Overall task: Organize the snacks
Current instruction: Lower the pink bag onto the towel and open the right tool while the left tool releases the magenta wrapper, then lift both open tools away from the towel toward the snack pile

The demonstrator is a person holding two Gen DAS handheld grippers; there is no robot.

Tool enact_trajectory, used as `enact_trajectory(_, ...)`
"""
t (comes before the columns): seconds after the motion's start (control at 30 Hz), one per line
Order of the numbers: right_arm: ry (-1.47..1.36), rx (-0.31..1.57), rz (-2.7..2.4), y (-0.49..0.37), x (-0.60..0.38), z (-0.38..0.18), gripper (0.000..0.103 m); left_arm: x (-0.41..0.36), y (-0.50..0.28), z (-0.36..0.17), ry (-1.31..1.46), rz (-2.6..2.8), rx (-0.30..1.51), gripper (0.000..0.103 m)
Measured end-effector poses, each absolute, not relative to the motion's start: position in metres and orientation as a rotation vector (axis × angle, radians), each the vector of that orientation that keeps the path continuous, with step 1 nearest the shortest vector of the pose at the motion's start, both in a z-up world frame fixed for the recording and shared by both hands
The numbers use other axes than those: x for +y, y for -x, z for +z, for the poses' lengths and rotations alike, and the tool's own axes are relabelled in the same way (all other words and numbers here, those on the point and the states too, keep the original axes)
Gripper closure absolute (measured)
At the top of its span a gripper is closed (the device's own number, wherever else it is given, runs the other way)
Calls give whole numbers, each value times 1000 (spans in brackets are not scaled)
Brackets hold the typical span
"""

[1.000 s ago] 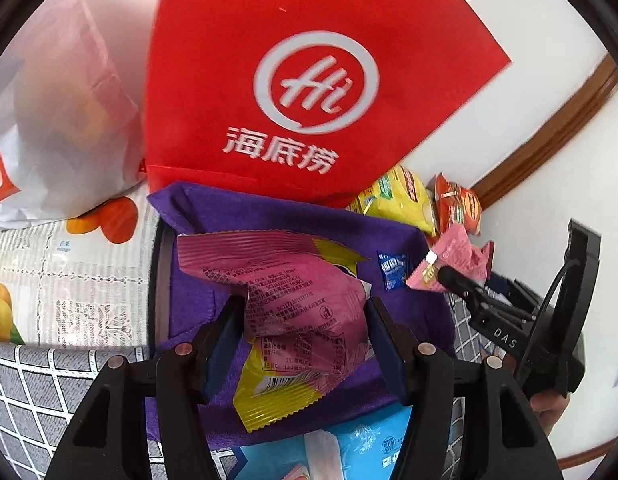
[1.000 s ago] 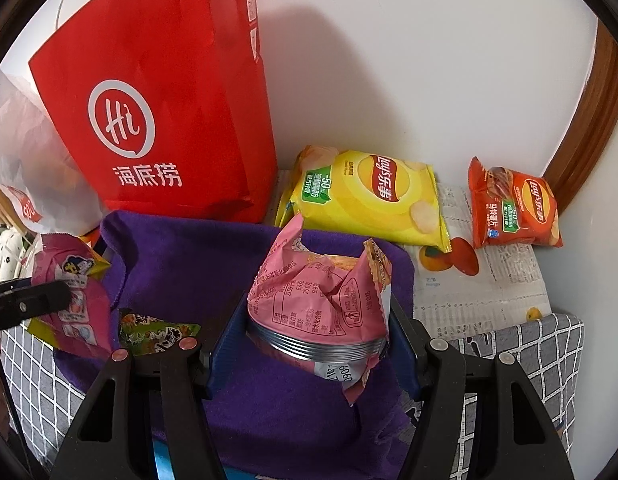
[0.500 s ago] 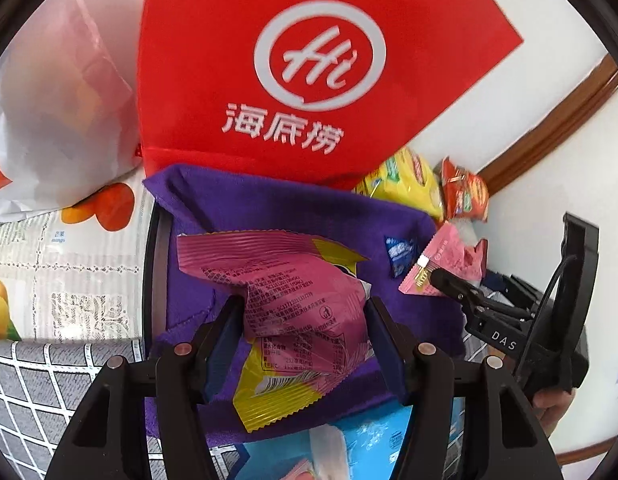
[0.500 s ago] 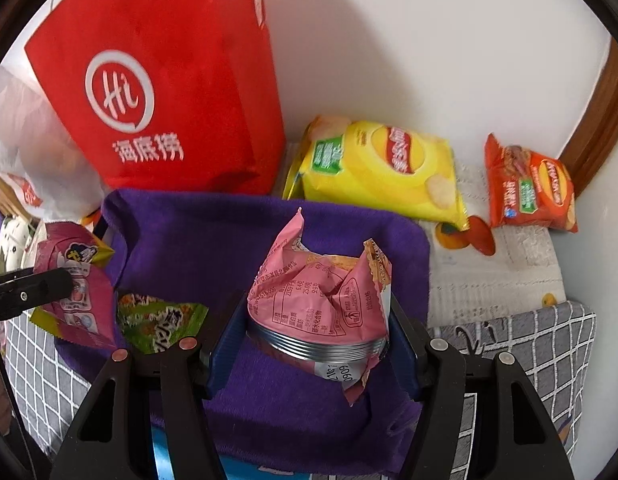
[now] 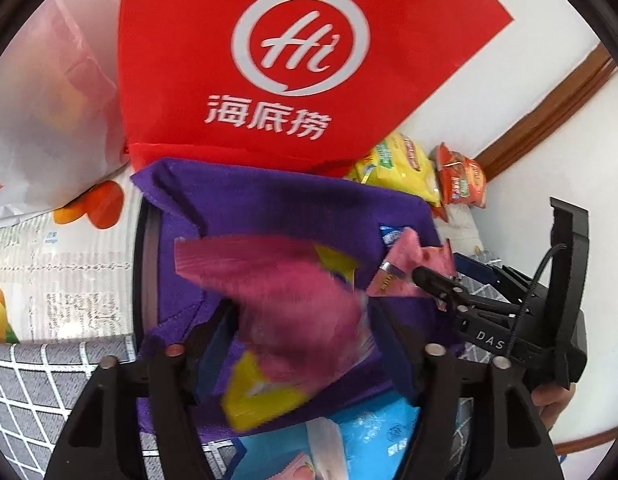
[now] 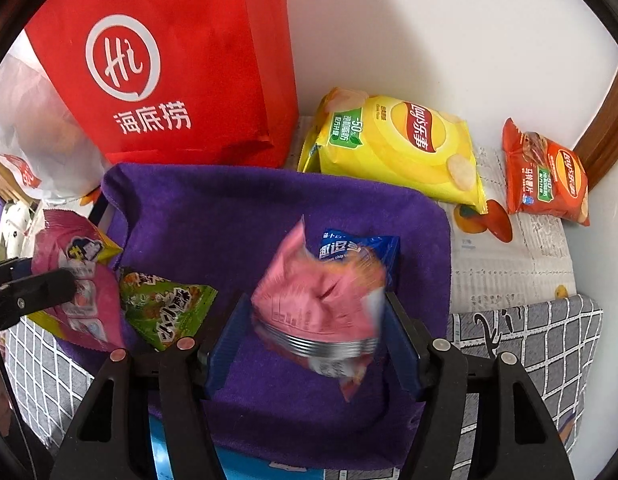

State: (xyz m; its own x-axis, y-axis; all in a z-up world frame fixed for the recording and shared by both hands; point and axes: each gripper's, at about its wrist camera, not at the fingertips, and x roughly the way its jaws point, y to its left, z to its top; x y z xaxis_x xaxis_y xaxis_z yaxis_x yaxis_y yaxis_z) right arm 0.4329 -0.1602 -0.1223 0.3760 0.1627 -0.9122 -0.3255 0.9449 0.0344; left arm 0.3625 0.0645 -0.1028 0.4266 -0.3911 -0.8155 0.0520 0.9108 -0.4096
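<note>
A magenta and yellow snack packet (image 5: pixel 297 320) is blurred between the opening jaws of my left gripper (image 5: pixel 305 320), with a gap at each pad, above the purple cloth-lined bin (image 5: pixel 269 212). In the right wrist view a pink snack packet (image 6: pixel 317 308) is likewise blurred and loose between the opening jaws of my right gripper (image 6: pixel 315 320) over the same purple cloth (image 6: pixel 249 208). A green packet (image 6: pixel 165 308) and a blue packet (image 6: pixel 361 248) lie on the cloth. The left gripper's fingers (image 6: pixel 49 284) show at the left edge there.
A red bag with a white logo (image 6: pixel 169 80) stands behind the bin against the white wall. A yellow chip bag (image 6: pixel 401 148) and an orange-red chip bag (image 6: pixel 549 176) lie at the back right on printed paper. A white plastic bag (image 5: pixel 41 100) sits left.
Both grippers have spread their jaws and both packets have come loose and blurred. The pink packet has tilted, and a blue packet now shows behind it.
</note>
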Motion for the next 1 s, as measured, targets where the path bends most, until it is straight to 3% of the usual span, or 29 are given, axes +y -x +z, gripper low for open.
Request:
enact_trajectory(0.07,167,1124,326,-430,-159,-118,22,62,-361,-100,353,-305,1094,27)
enact_trajectory(0.43,117,974,227,-421,-169,-75,21,59,-353,-82,318,-302,1041,23)
enact_trajectory(1.0,116,837,174,-330,-187,-37,21,66,-328,-48,332,-327,926,23)
